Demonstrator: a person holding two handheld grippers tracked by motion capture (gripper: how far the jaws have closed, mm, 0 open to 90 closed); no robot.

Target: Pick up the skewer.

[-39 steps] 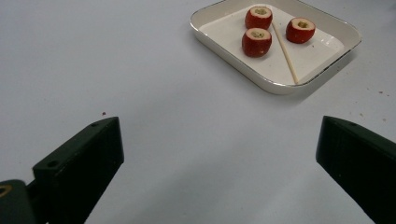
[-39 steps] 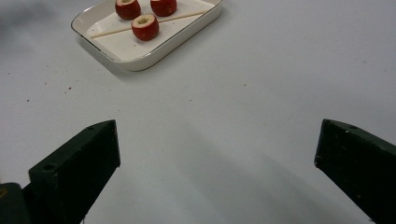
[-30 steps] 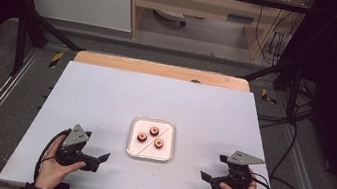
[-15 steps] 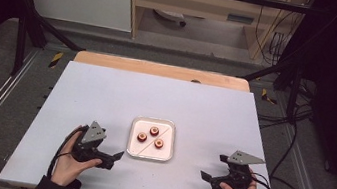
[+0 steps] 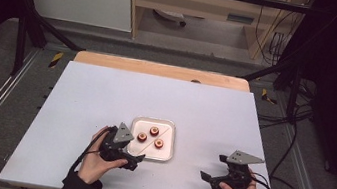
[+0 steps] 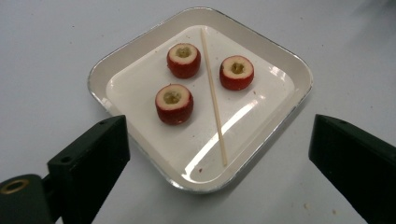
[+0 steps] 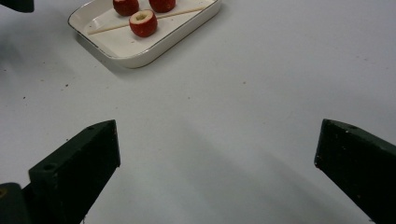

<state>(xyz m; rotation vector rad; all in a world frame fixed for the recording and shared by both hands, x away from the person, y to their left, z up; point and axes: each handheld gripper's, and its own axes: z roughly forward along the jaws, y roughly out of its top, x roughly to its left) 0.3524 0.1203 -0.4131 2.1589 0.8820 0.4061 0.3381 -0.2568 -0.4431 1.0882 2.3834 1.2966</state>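
A small white square tray (image 5: 166,152) (image 6: 116,70) (image 7: 140,53) sits near the table's front middle. In it lie three cored red fruit pieces (image 6: 173,103) (image 6: 184,59) (image 6: 236,72) (image 5: 154,131) and a thin wooden skewer (image 6: 213,95) (image 7: 154,18). My left gripper (image 5: 133,161) (image 6: 219,154) is open just at the tray's near left corner, its jaws spread wide on either side of that corner with nothing between them. My right gripper (image 5: 208,178) (image 7: 217,154) is open over bare table to the right of the tray.
The white tabletop (image 5: 105,95) spreads wide behind and beside the tray. A wooden strip (image 5: 160,69) runs along its far edge. Black frame bars and cables stand around the table, beyond its edges.
My left gripper has moved right, from the table's front left up to the tray's corner. The right gripper has stayed in place.
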